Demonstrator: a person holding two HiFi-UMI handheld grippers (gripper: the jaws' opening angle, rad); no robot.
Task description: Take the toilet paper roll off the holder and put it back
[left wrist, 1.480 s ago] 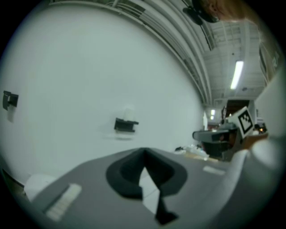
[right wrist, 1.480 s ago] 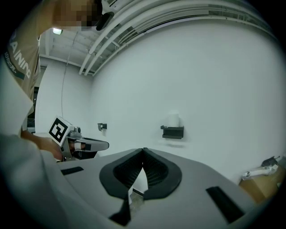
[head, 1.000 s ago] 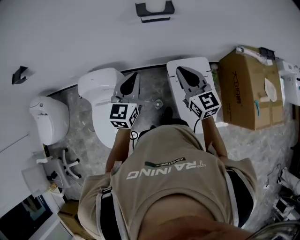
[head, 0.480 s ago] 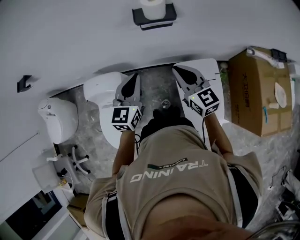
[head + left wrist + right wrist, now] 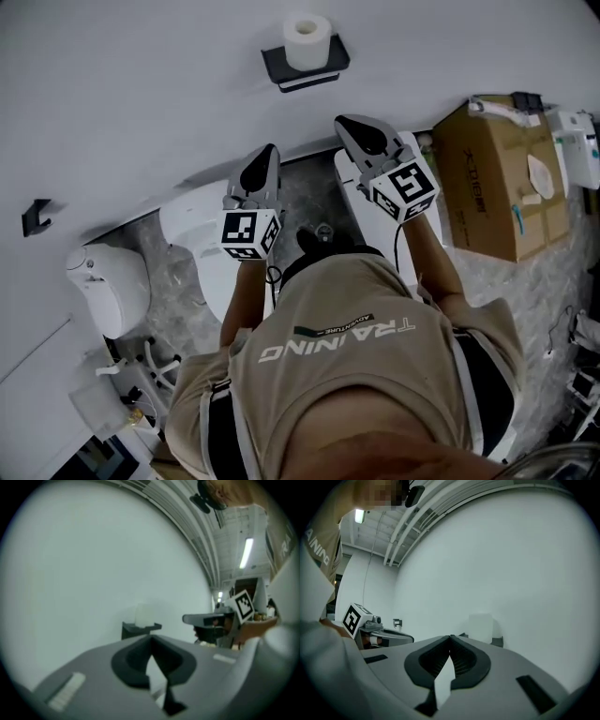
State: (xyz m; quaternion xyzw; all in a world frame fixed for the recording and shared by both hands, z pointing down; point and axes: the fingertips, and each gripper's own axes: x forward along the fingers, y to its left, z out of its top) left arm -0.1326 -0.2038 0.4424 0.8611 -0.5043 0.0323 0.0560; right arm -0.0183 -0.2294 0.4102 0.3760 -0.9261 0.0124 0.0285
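Both tongs are clenched and empty: your left tongs (image 5: 266, 152) have their tips pressed together, and so do your right tongs (image 5: 341, 121). The toilet paper roll (image 5: 307, 39) stands upright, its long axis vertical, in the middle of the black holder (image 5: 281, 66) on the wall (image 5: 141, 84). It lies ahead of and above both tongs, between their lines, well apart from each. I'd judge the right tongs nearer, so open them before closing in.
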